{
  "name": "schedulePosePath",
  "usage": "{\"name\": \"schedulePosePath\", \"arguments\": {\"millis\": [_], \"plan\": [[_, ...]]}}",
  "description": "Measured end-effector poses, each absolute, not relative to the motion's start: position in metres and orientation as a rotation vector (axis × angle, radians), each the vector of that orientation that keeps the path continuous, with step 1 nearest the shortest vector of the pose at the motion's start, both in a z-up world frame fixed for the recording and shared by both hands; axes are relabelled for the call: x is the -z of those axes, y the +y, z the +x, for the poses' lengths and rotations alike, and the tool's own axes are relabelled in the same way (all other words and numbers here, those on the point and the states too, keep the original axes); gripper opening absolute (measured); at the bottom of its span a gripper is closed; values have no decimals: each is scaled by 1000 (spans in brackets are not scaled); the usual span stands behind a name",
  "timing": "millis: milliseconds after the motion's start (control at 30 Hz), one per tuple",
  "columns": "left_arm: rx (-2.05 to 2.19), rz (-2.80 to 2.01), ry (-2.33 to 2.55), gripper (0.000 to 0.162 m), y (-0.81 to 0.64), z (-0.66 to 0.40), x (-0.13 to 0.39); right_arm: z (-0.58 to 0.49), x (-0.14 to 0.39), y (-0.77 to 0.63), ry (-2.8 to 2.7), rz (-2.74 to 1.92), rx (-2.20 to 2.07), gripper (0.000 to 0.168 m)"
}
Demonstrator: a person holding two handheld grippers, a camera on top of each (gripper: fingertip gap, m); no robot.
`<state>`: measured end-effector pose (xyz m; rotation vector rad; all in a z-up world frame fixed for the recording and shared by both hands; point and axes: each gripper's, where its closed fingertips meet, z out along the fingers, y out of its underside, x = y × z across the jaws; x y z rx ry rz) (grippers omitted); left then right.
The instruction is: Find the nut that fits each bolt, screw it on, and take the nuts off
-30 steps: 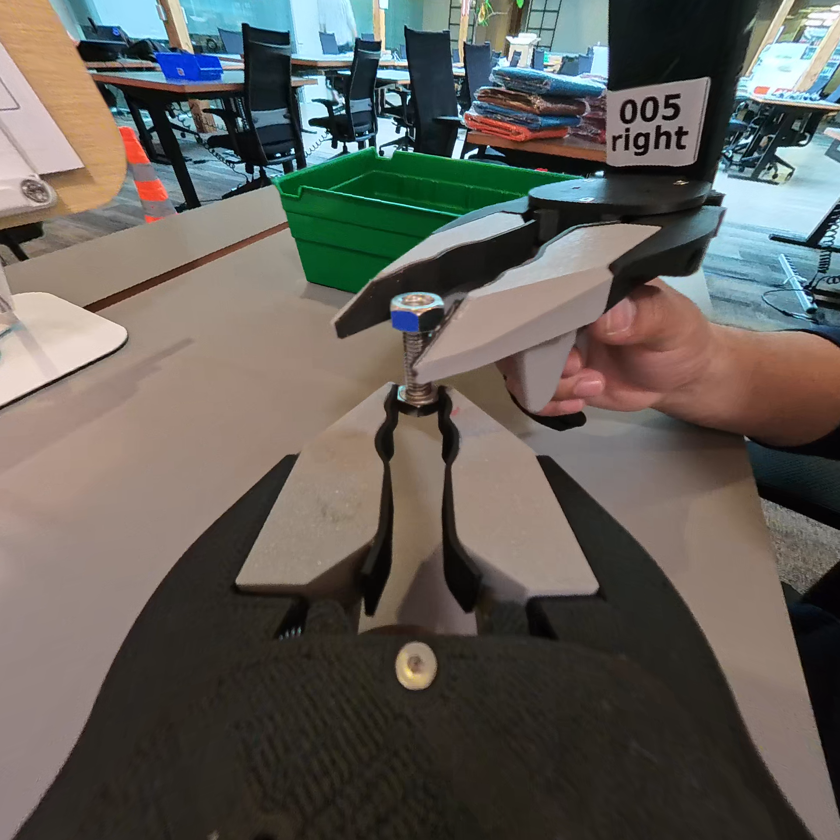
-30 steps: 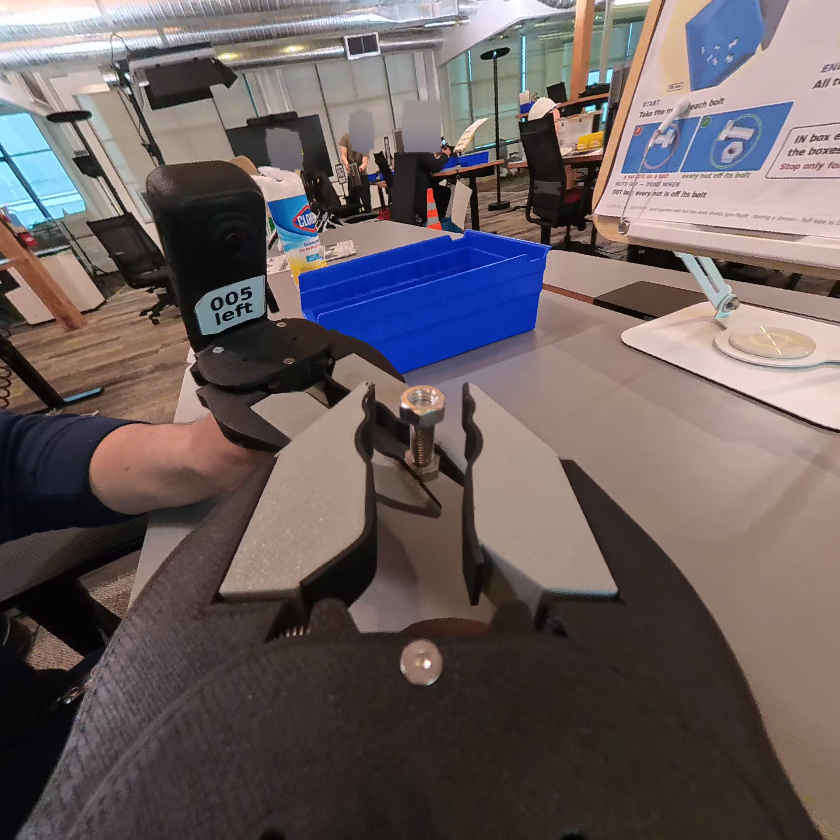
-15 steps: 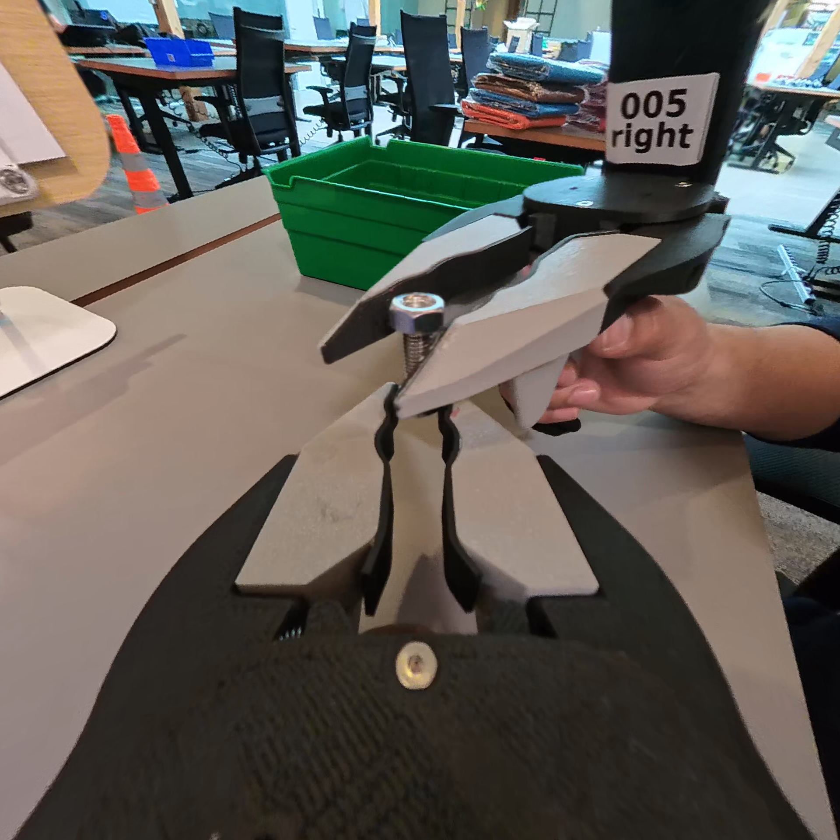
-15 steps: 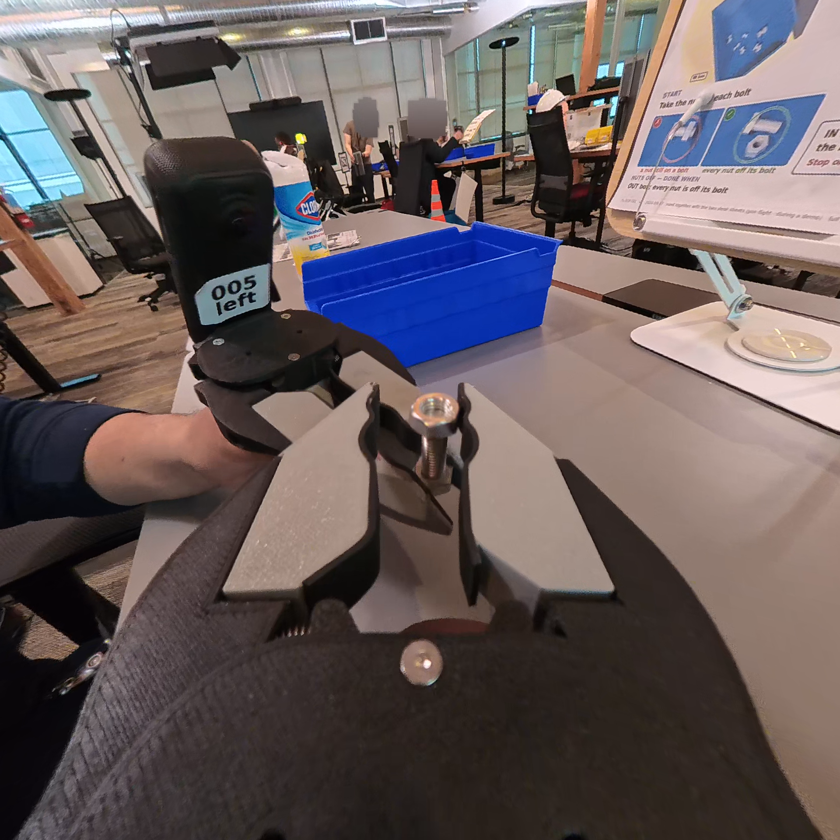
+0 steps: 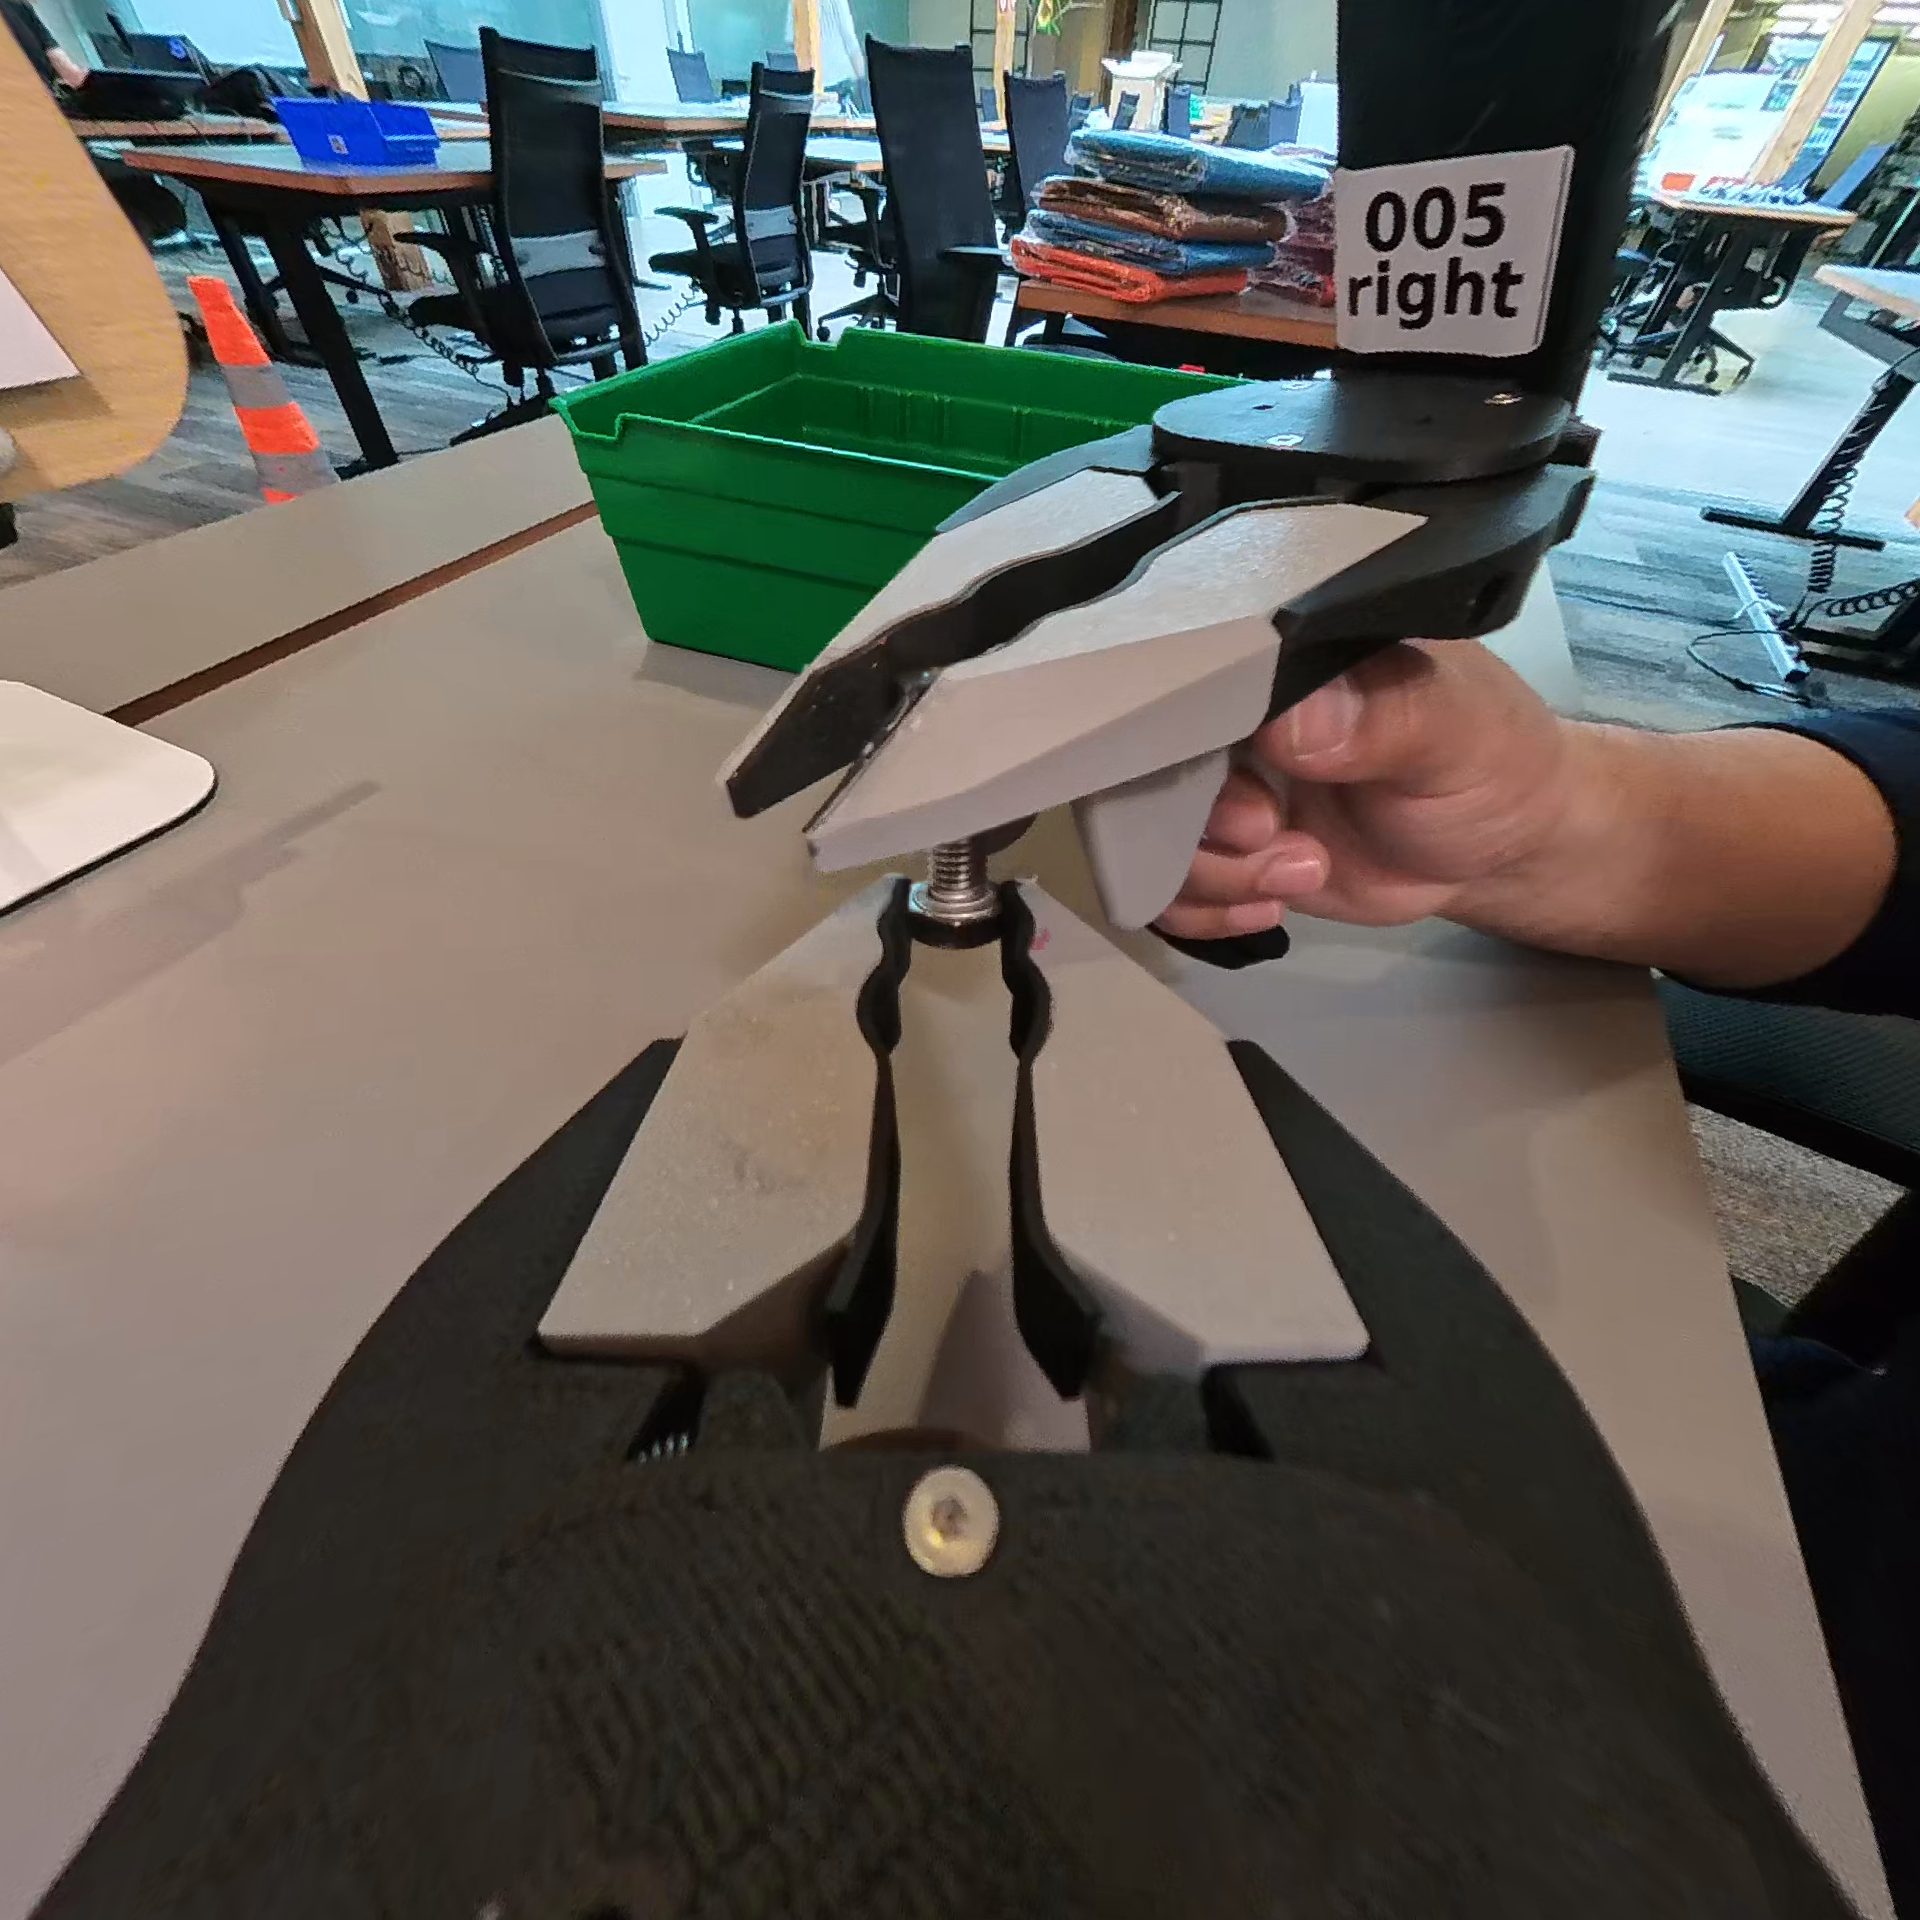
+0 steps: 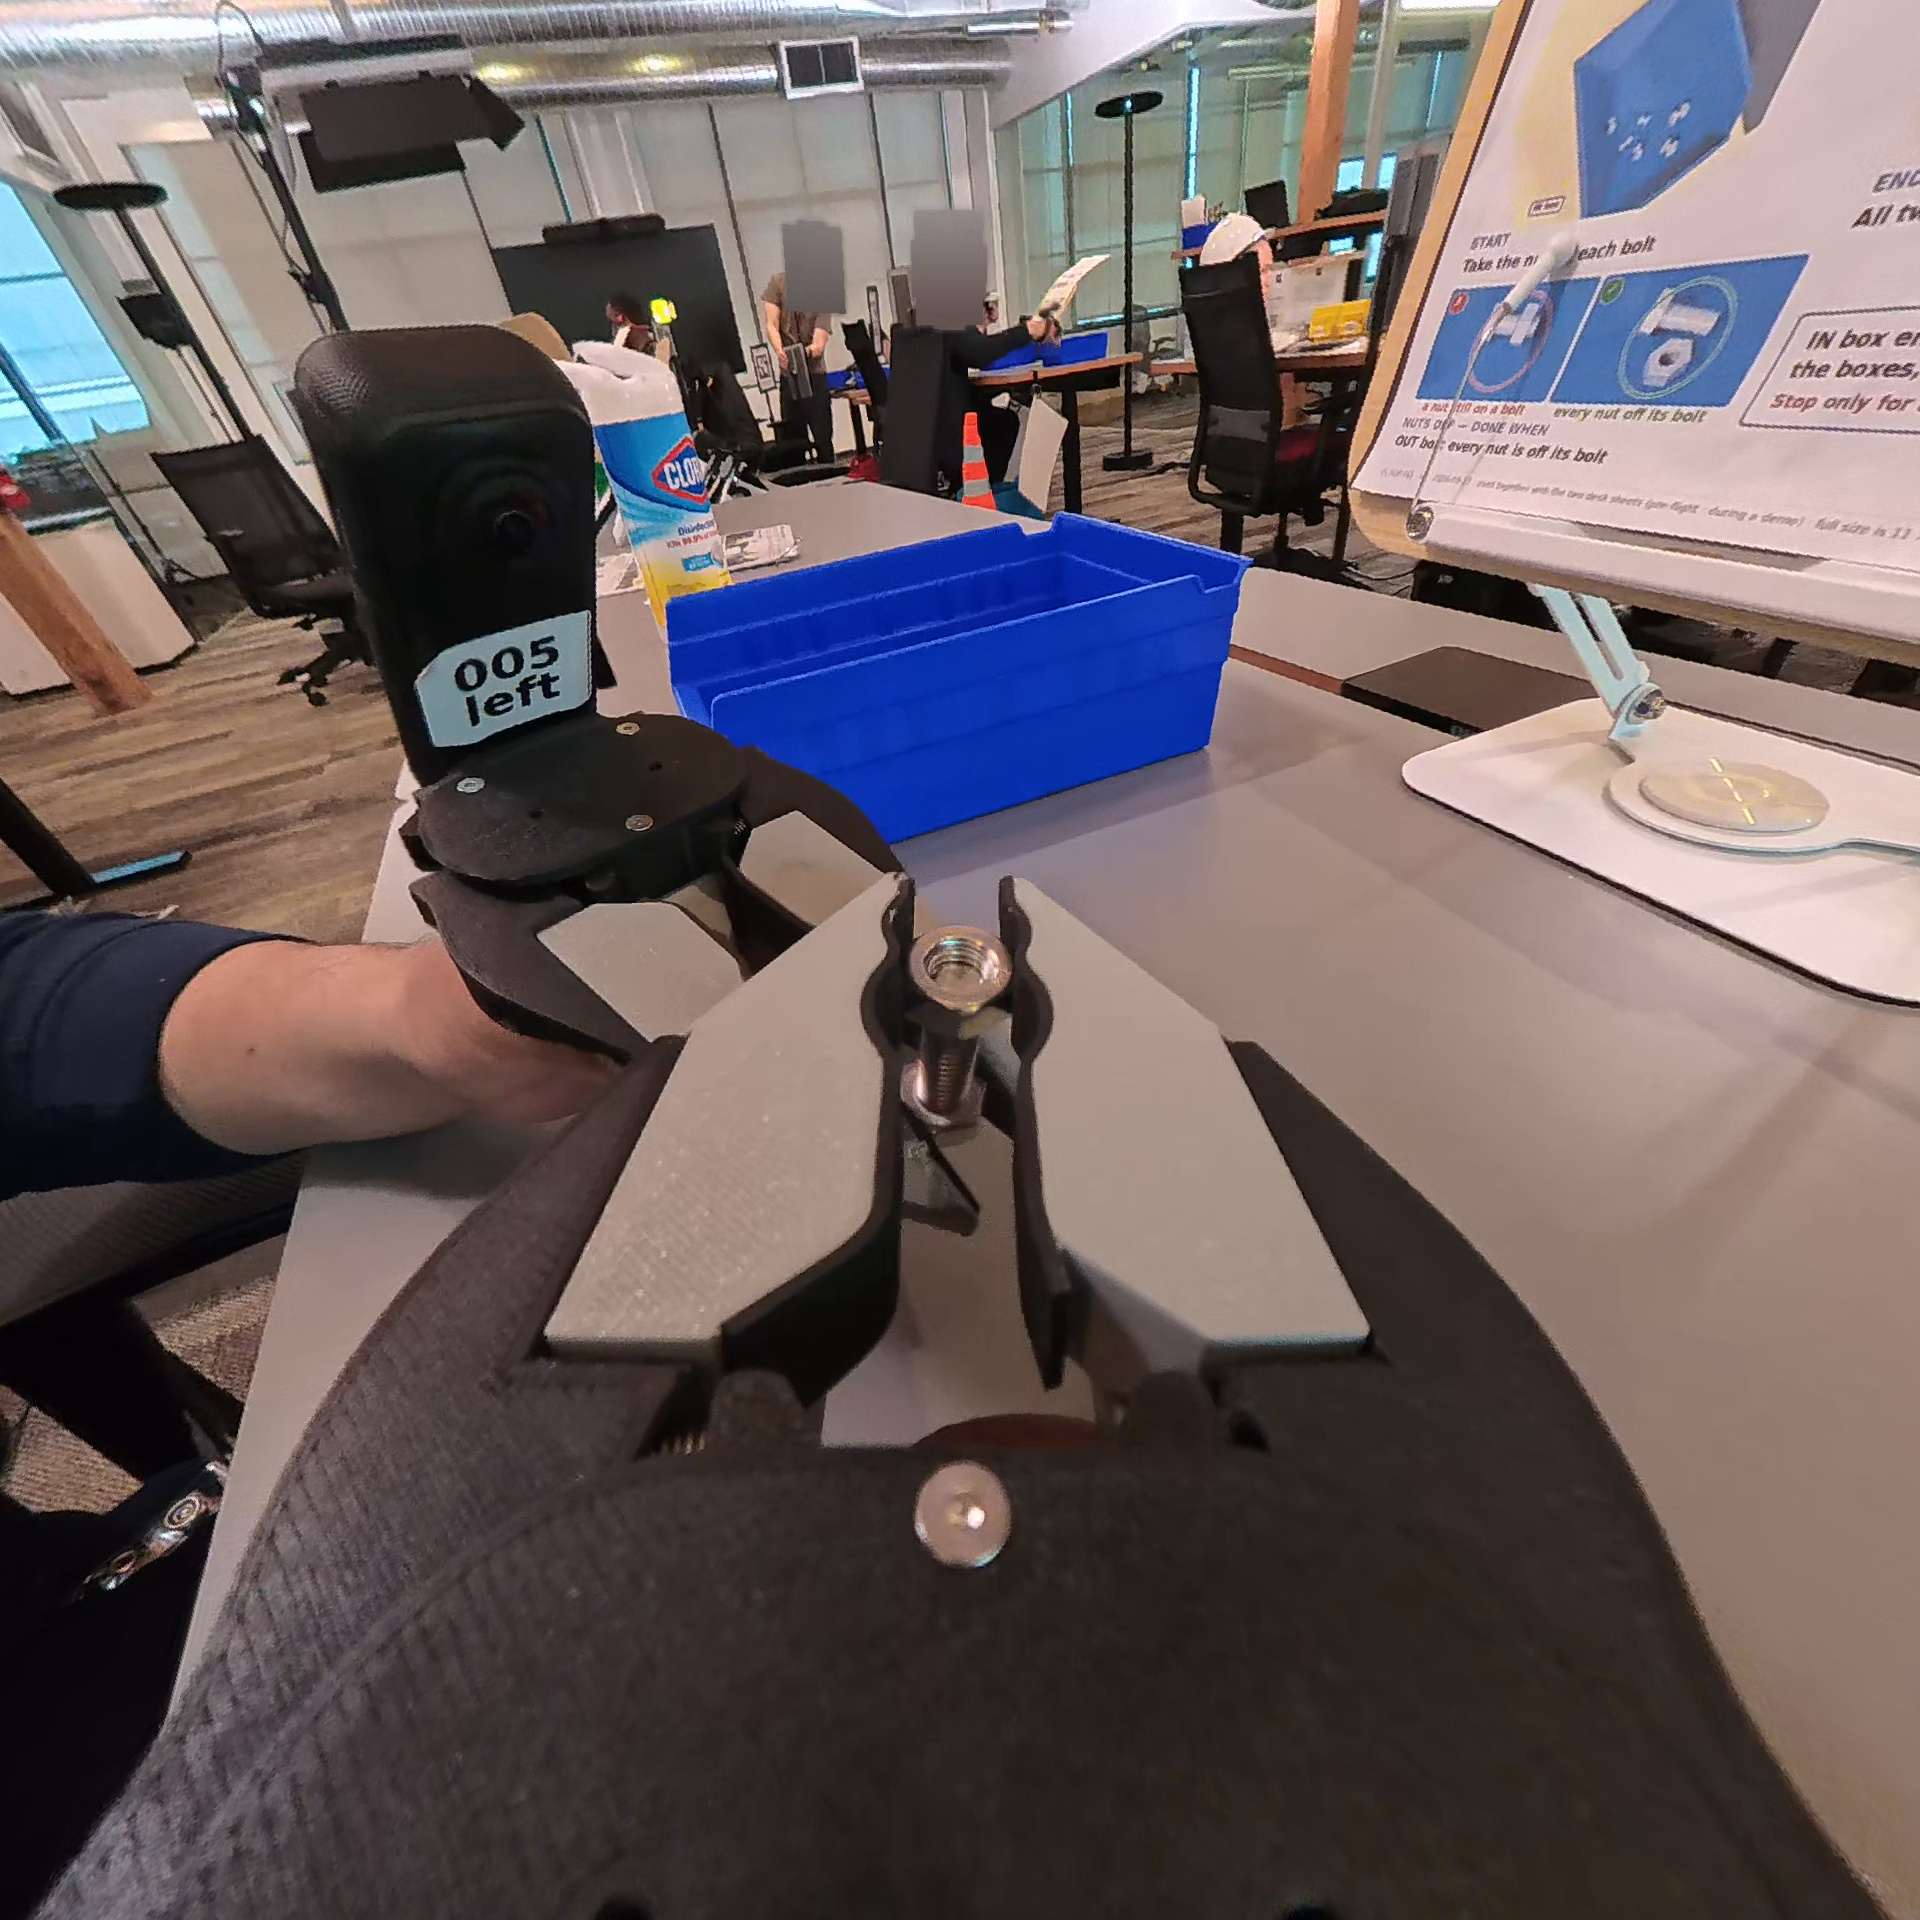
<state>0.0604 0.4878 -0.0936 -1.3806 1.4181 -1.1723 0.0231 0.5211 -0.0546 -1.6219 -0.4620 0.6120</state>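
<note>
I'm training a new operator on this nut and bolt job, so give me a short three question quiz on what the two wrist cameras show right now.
1. True or false: the right gripper is shut on the nut.
2. Which end of the bolt does the left gripper hold? A) the head B) the threaded tip C) neither
3. Fill in: the bin behind the right gripper in the left wrist view is ____.

Key: 1 true. 2 A. 3 green.
</note>
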Motion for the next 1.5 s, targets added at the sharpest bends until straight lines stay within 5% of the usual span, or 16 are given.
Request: {"name": "schedulePosePath", "arguments": {"millis": [200, 567, 1033, 1500], "plan": [[1173, -1388, 1395, 15, 491, 59, 92, 24, 56, 523, -423, -1630, -676, 30], [1090, -1459, 1254, 15, 525, 48, 87, 32, 49, 524, -390, -1604, -623, 33], [1065, -1386, 1405, 15, 493, 60, 94, 20, 56, 526, -413, -1617, -626, 14], [1151, -1422, 1347, 15, 504, 58, 93, 66, 20, 520, -327, -1511, -462, 14]]}}
